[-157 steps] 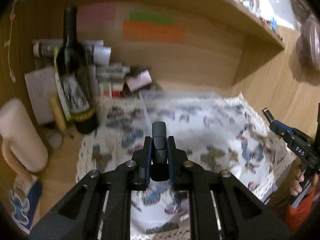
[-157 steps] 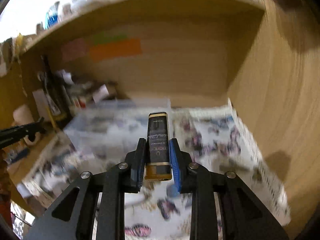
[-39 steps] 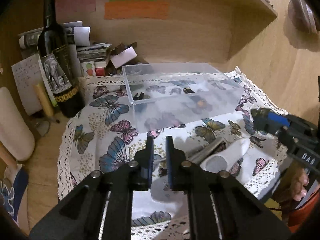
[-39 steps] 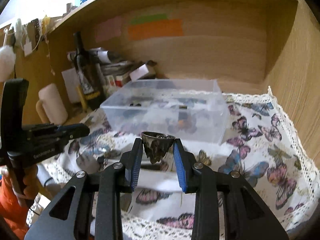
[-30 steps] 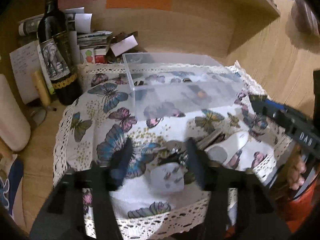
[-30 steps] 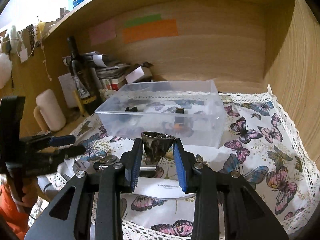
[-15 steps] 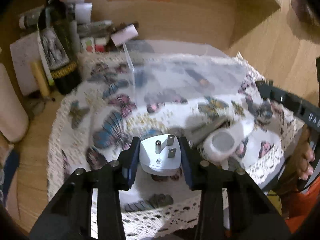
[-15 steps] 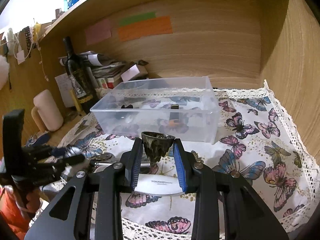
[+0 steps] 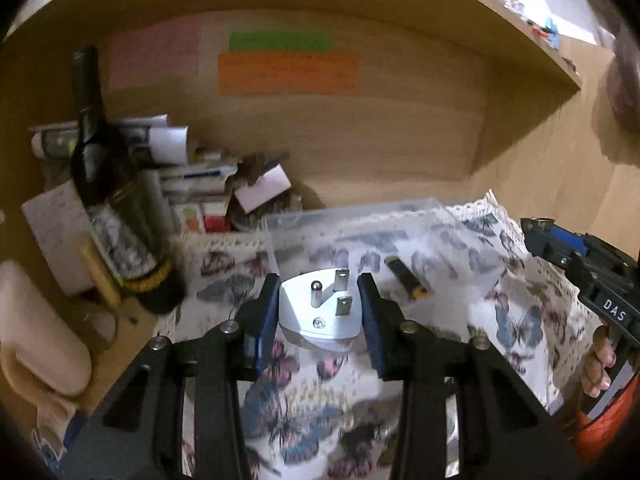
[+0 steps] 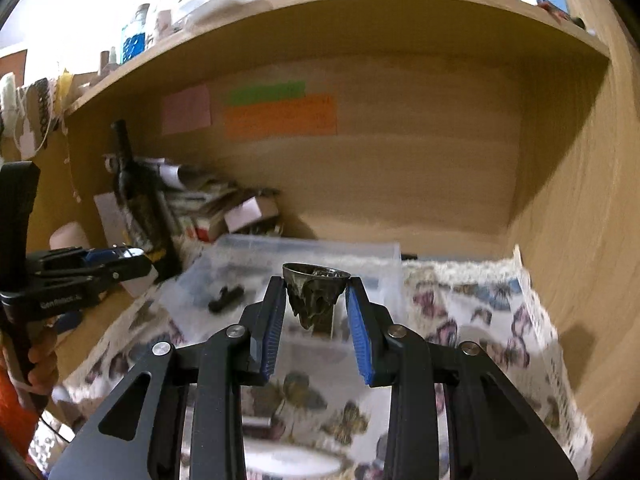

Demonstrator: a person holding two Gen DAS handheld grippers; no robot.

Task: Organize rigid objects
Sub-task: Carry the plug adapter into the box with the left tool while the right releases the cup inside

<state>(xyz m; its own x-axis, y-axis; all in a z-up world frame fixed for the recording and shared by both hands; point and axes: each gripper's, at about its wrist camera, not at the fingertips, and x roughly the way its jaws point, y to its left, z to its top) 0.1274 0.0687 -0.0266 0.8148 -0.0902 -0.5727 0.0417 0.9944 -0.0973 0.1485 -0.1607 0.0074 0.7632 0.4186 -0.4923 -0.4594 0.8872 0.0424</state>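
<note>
Since 0.5 s ago, both grippers have been raised off the cloth and swung toward the clear plastic storage box [image 9: 360, 220]; background is motion-blurred in both views. The white three-pin plug adapter [image 9: 318, 312] is clamped between the blue-padded fingers of the left gripper [image 9: 319, 312], pins facing fwd/up, held above the butterfly-print lace-edged tablecloth [image 9: 520, 320], just short of the box's near wall. The small dark metal goblet-shaped cup [image 10: 314, 296] is gripped by the right gripper [image 10: 316, 304], rim up, stem down between the pads, approx over the box's near edge. Inside the box a black-and-gold lighter-like item [image 9: 406, 278] is seen via left wrist cam, and a small black T-shaped piece [image 10: 226, 298] via right cam. A dark wine bottle w/ elephant label [image 9: 116, 200] is stood upright left of the box, beside stacked papers. Orange, green and pink sticky notes [image 9: 286, 74] are stuck on the wooden back panel. Right gripper is visible at the right edge of the left cam view
</note>
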